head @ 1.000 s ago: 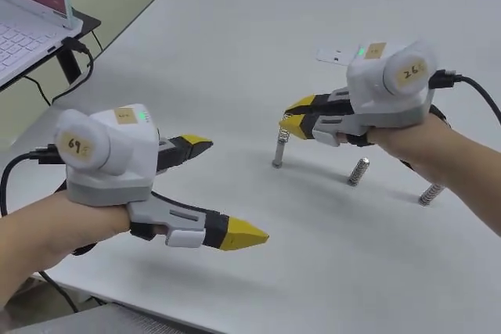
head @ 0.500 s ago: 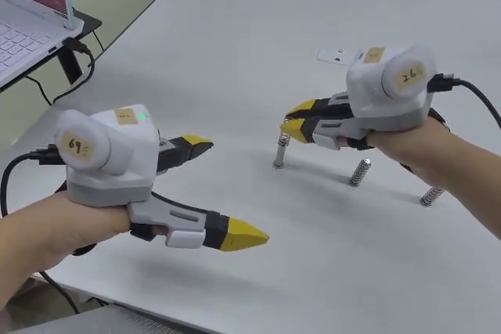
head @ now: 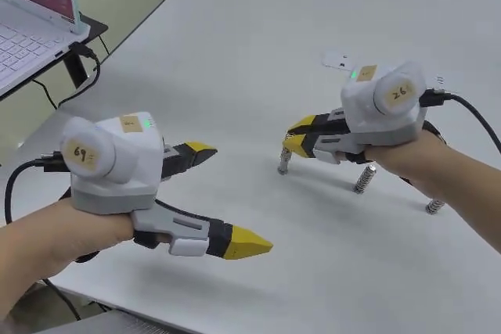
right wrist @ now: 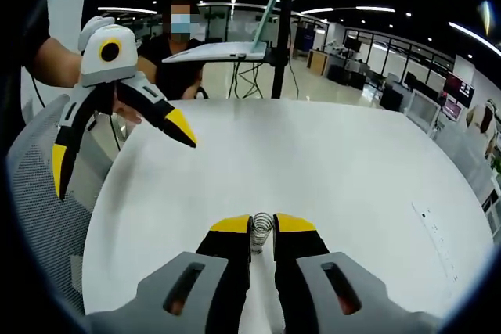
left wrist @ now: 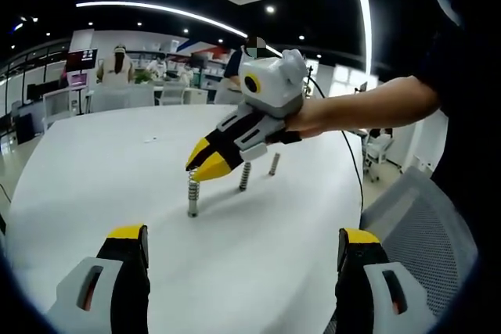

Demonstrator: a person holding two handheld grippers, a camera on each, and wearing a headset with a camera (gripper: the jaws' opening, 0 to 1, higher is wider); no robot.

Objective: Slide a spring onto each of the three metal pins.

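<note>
Three metal pins stand on the white table (head: 235,52). The left pin (head: 282,164) carries a spring (right wrist: 261,228) at its top. My right gripper (head: 293,136) is shut on that spring, which shows between its yellow tips (right wrist: 261,223). A spring covers the middle pin (head: 362,180), and another covers the right pin (head: 434,206). My left gripper (head: 233,197) hovers open and holds nothing, near the front edge and left of the pins. In the left gripper view its jaws (left wrist: 243,240) frame the left pin (left wrist: 192,197) and the right gripper (left wrist: 205,165).
A laptop (head: 31,13) sits on a stand off the table's left edge, with cables hanging below it. A small white tag (head: 337,59) lies on the table behind the pins. A cable (head: 470,115) trails from the right gripper.
The head camera has shifted a little. My right gripper stays shut at the top of the left pin, slightly lower over it. The left gripper holds its place, open.
</note>
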